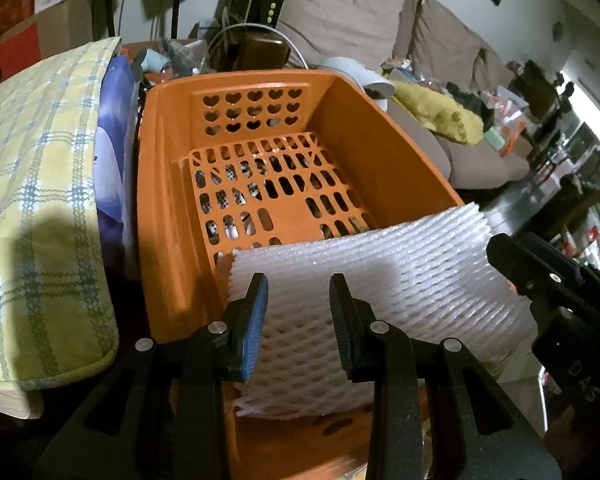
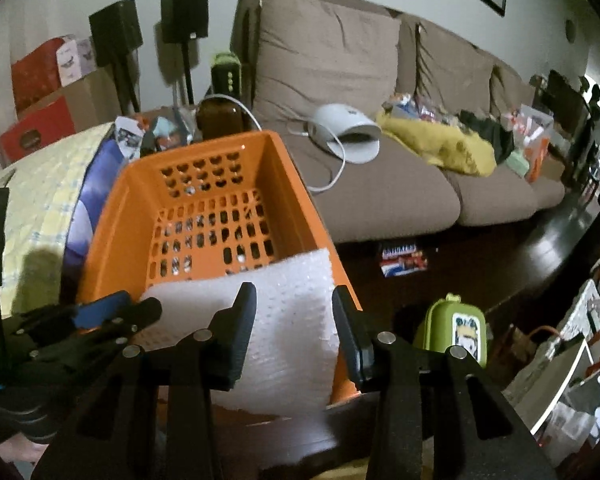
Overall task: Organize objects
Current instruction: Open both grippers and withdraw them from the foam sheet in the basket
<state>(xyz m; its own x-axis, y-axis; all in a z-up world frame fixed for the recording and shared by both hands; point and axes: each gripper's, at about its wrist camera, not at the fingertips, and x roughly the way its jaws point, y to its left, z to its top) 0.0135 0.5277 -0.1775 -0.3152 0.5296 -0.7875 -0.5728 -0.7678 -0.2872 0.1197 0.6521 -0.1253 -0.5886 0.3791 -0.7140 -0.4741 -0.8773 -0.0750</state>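
Observation:
An orange plastic basket with heart-shaped holes and a slotted floor sits in front of me with nothing lying on its floor. A white foam net sheet hangs over the basket's near rim. My left gripper is shut on the sheet's left part, with the foam pinched between its blue and black pads. My right gripper hovers at the sheet's right end. Its fingers stand apart in front of the foam and do not squeeze it.
A yellow plaid cloth lies left of the basket. Behind it stand a brown bottle and clutter. A brown sofa carries a white device and yellow fabric. A green box stands right of the basket, above the dark floor.

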